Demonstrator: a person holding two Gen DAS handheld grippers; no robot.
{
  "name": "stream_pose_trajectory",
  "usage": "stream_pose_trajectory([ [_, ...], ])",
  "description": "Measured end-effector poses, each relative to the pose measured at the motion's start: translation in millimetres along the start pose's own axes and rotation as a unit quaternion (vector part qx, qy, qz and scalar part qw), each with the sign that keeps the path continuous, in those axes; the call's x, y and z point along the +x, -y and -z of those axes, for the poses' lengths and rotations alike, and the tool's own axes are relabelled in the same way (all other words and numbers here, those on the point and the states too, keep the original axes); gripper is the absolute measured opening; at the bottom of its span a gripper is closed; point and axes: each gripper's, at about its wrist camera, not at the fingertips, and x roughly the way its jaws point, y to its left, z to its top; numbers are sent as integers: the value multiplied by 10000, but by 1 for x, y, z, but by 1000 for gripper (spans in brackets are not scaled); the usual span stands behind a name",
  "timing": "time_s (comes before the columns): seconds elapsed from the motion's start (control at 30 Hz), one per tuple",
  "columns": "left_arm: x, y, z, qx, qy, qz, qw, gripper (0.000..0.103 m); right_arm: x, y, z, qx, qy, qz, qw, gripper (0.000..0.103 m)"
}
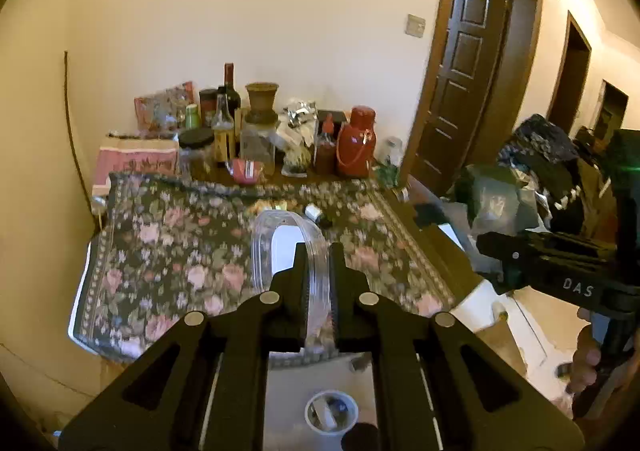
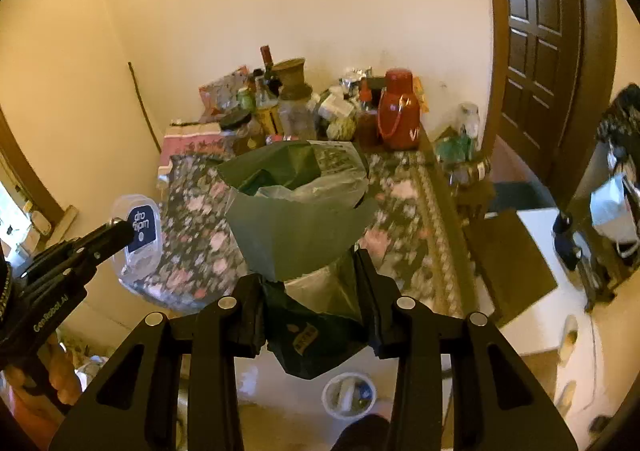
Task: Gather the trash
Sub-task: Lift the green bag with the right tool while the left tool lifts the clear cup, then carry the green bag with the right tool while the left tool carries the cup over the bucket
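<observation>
My left gripper (image 1: 319, 251) is shut on the rim of a clear plastic lid (image 1: 280, 243), held on edge above the flowered table. The right wrist view shows the same lid (image 2: 138, 235) with its dark blue label, pinched by the left gripper (image 2: 120, 235) at the left. My right gripper (image 2: 310, 263) is shut on a crumpled green plastic bag (image 2: 296, 211) with clear film in it. From the left wrist view that bag (image 1: 496, 195) and the right gripper (image 1: 496, 247) appear at the right. A white bin (image 2: 349, 395) with some trash in it stands on the floor below.
A table under a flowered cloth (image 1: 192, 251) fills the middle. Bottles, jars, a red jug (image 1: 356, 143) and a brown pot (image 1: 262, 99) crowd its far end by the wall. A dark wooden door (image 1: 468, 51) stands to the right. A hand (image 1: 586, 359) holds the right tool.
</observation>
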Motion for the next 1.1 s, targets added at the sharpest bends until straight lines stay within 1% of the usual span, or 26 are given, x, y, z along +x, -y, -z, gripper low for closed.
stream_pose_trajectory([
  [0.17,-22,-8,32,64,-118,142,9998,8,-12,-18,36,114,-135,84,9998,35],
  [0.27,-30,-10,53,76,-205,256,9994,8,-13,-25,59,203,-298,160,9992,35],
  [0.4,-30,-11,75,40,-437,378,9983,8,-5,-28,83,321,-636,244,9972,35],
  [0.5,-23,-9,94,32,-702,474,9964,8,5,-27,100,329,-893,303,9950,35],
  [0.63,-4,-5,119,-3,-1086,553,9925,8,22,-21,123,344,-1208,374,9914,35],
  [0.73,13,-1,137,-10,-1296,530,9902,8,39,-10,139,351,-1444,374,9882,35],
  [0.83,37,4,156,-97,-1521,507,9870,8,59,1,154,322,-1659,351,9850,35],
  [0.9,58,7,171,-153,-1667,439,9849,8,80,13,165,286,-1844,323,9819,35],
  [0.97,76,9,185,-215,-1772,394,9831,8,95,20,175,254,-1935,276,9804,35],
  [1.1,122,13,219,-337,-1973,300,9793,8,138,39,197,132,-2142,202,9765,35],
])
